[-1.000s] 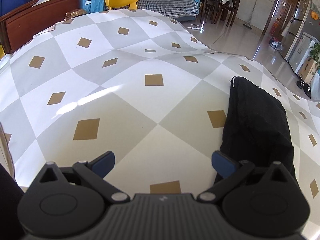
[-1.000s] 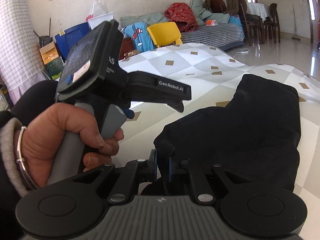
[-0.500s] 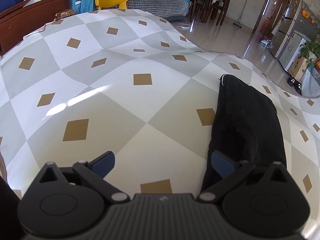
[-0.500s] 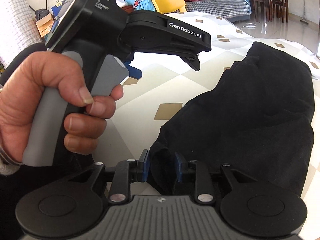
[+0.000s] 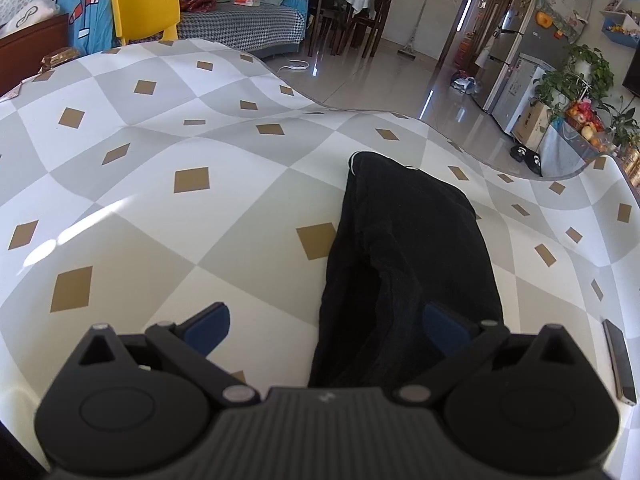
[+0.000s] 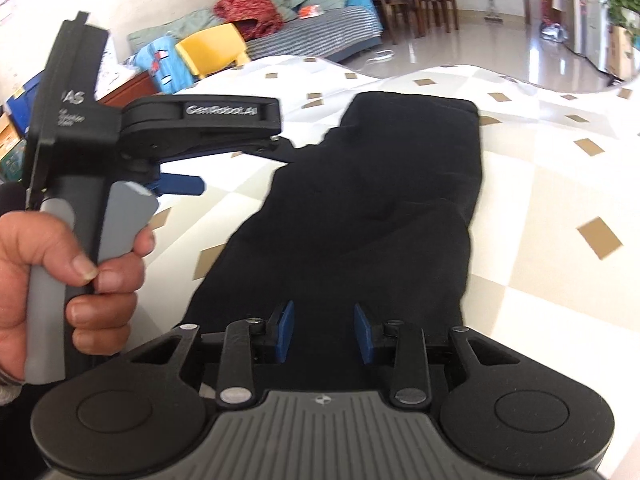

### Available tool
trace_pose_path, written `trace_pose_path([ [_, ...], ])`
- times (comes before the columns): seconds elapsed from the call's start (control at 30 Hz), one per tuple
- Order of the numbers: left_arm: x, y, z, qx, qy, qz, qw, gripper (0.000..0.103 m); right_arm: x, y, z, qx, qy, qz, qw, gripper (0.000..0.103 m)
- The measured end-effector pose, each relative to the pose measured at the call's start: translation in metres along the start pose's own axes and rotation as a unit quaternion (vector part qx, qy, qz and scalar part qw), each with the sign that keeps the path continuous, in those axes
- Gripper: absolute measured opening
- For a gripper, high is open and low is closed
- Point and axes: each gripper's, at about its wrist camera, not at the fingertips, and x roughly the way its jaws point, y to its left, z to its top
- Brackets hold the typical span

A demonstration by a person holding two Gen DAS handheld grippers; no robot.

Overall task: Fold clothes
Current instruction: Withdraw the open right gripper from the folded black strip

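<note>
Black garment [image 5: 404, 256] folded on tablecloth [image 5: 168, 216]

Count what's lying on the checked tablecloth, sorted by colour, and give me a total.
Black garment: 1
Dark flat slab, maybe a phone, at the table's edge: 1
Brown packet at the far corner of the tablecloth: 1
Total: 3

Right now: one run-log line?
left gripper: open | right gripper: opening, pads clear | folded black cloth garment: flat on checked tablecloth
</note>
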Motion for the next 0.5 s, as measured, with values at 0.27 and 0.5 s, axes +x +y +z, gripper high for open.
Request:
trace_pose_path([
  [0.27,0.032,-0.003,-0.008,0.014,0.039,0.069,0.9968,0.103,-0.003,-0.038,-0.004,0.066,0.016,-0.062,0.996,0.038],
  [0.5,0.059,0.022,-0.019,-0.030,0.091,0.110,0.9893,0.103,0.005,-0.048,-0.012,0.086,0.035,-0.067,0.993,0.043],
])
